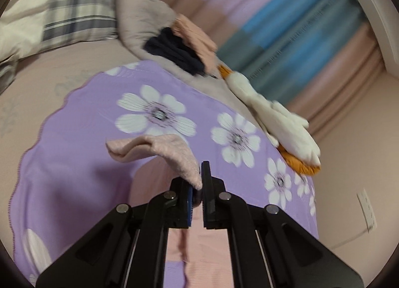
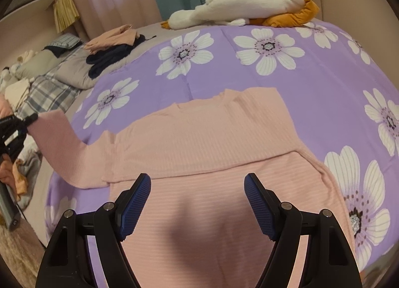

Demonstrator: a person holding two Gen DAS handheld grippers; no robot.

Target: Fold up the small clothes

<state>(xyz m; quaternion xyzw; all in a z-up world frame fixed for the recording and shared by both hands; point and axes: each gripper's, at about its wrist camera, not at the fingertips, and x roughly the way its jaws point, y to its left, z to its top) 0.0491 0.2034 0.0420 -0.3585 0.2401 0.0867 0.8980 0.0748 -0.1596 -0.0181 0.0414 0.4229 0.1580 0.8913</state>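
A pink ribbed long-sleeved top (image 2: 199, 138) lies flat on the purple flowered blanket (image 2: 311, 83), its right sleeve folded across the body. My left gripper (image 1: 200, 183) is shut on the cuff of the pink left sleeve (image 1: 159, 151) and holds it lifted off the blanket; it shows at the left edge of the right wrist view (image 2: 30, 117), with the sleeve (image 2: 62, 143) stretched out to it. My right gripper (image 2: 197, 183) is open and empty, hovering just above the lower body of the top.
A white and orange goose plush (image 2: 244, 1) lies at the blanket's far edge. A pile of navy and peach clothes (image 2: 112, 48) sits on a grey pillow at the far left. Plaid bedding (image 2: 47, 93) lies left. Curtains hang behind the bed.
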